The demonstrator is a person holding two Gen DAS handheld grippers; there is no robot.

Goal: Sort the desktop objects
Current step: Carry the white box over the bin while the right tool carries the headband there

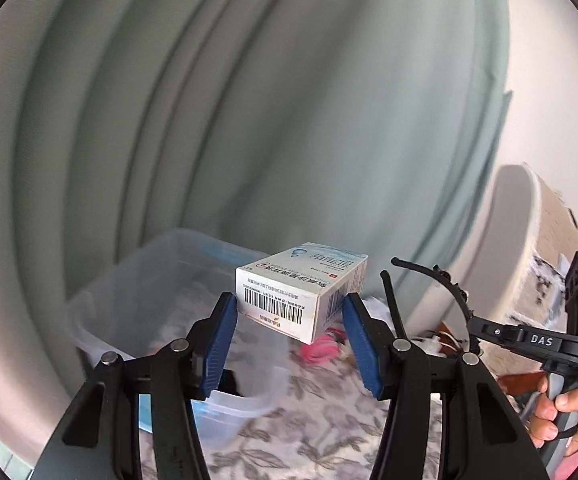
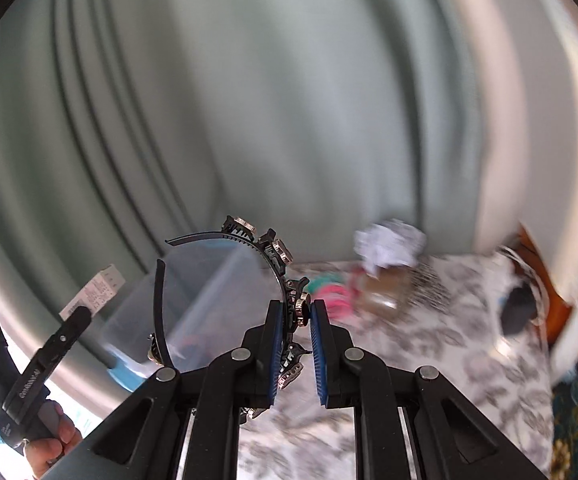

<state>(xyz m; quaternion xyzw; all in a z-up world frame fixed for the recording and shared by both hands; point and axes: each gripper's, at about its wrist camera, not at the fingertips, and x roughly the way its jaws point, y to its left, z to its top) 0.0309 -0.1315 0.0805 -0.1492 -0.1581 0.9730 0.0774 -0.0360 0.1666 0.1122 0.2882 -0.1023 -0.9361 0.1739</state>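
Note:
My left gripper (image 1: pixel 291 304) is shut on a white medicine box (image 1: pixel 301 292) with a barcode, which hangs tilted above a clear plastic bin (image 1: pixel 129 300). In the right wrist view this box (image 2: pixel 93 292) shows at the far left over the same bin (image 2: pixel 209 292). My right gripper (image 2: pixel 295 308) is shut on a black jewelled headband (image 2: pixel 273 256), its open arc curving left over the bin. From the left wrist, the headband (image 1: pixel 449 292) and right gripper (image 1: pixel 475 328) sit at the right, with a hand (image 1: pixel 569 408) on the grip.
A floral cloth (image 2: pixel 429 352) covers the table. On it lie pink and teal hair ties (image 2: pixel 329 292), crumpled white paper (image 2: pixel 389 244), a brown box (image 2: pixel 389 288) and a dark object (image 2: pixel 517 312). A grey-green curtain (image 1: pixel 249 120) hangs behind.

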